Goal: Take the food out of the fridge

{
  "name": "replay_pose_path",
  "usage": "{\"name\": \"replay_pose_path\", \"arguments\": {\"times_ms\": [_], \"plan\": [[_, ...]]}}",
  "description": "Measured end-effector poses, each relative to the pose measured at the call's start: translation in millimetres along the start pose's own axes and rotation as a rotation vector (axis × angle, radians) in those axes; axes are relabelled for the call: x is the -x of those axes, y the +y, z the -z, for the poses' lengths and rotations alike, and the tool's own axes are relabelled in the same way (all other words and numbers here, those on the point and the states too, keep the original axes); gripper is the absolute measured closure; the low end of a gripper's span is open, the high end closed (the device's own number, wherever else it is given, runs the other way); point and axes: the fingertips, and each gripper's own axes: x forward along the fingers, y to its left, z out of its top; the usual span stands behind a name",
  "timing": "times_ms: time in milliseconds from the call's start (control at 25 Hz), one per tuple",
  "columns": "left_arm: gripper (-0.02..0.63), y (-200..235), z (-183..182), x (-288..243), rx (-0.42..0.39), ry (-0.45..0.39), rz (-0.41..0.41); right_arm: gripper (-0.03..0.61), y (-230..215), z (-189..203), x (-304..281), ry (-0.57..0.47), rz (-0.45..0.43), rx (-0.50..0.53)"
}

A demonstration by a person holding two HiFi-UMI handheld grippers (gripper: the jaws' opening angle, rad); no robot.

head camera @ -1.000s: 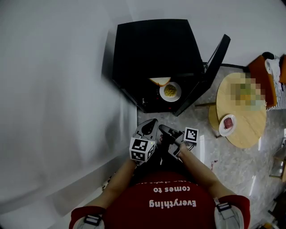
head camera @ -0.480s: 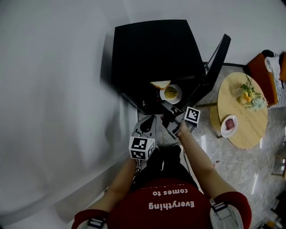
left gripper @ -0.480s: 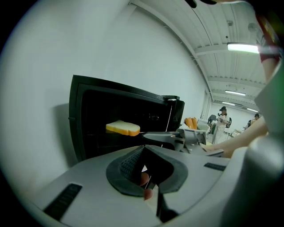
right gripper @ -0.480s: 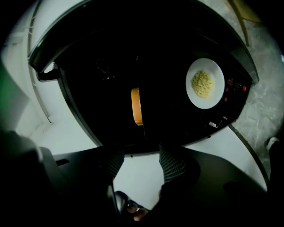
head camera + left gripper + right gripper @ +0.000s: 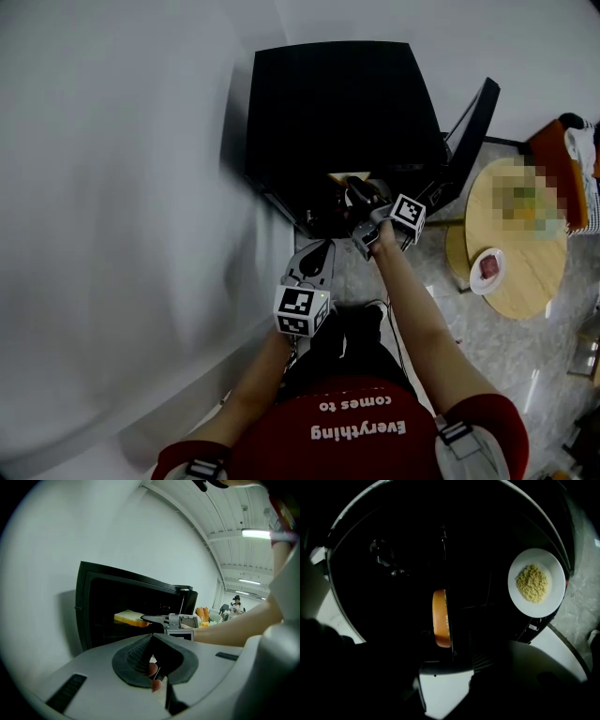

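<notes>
The black fridge [image 5: 337, 103] stands with its door [image 5: 469, 131] swung open to the right. Inside, a slice of bread [image 5: 441, 618] lies on a wire shelf, and a white plate of yellow food [image 5: 536, 582] sits beside it. My right gripper [image 5: 364, 202] reaches level into the fridge mouth. Its jaws have just been opening and now stand open with nothing between them, the bread just ahead of the tips. In the left gripper view the bread [image 5: 129, 617] shows right at the right gripper [image 5: 159, 618]. My left gripper [image 5: 317, 255] hangs back over the floor, jaws together and empty.
A round wooden table [image 5: 525, 281] stands to the right of the fridge, carrying a plate of red meat [image 5: 488, 268]. A white wall [image 5: 122, 234] runs along the left. The open door edges the right side of the fridge mouth.
My right gripper has moved forward from near my body to the fridge opening, and it now covers the plate in the head view. The left gripper has hardly moved.
</notes>
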Motion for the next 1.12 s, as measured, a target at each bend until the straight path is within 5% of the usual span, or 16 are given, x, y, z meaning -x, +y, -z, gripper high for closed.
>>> {"name": "replay_pose_path", "arguments": {"times_ms": [240, 440, 1120], "plan": [[0.607, 4.7, 6.2, 0.4, 0.009, 0.018, -0.003, 0.351, -3.3, -4.3, -5.9, -0.004, 0.030, 0.033], [0.607, 6.3, 14.5, 4.0, 0.017, 0.039, -0.004, 0.476, 7.9, -0.2, -7.4, 0.012, -0.024, 0.022], [0.607, 5.5, 4.2, 21.9, -0.009, 0.018, -0.008, 0.489, 28.6, 37.2, 37.0, 0.074, -0.093, 0.022]]}}
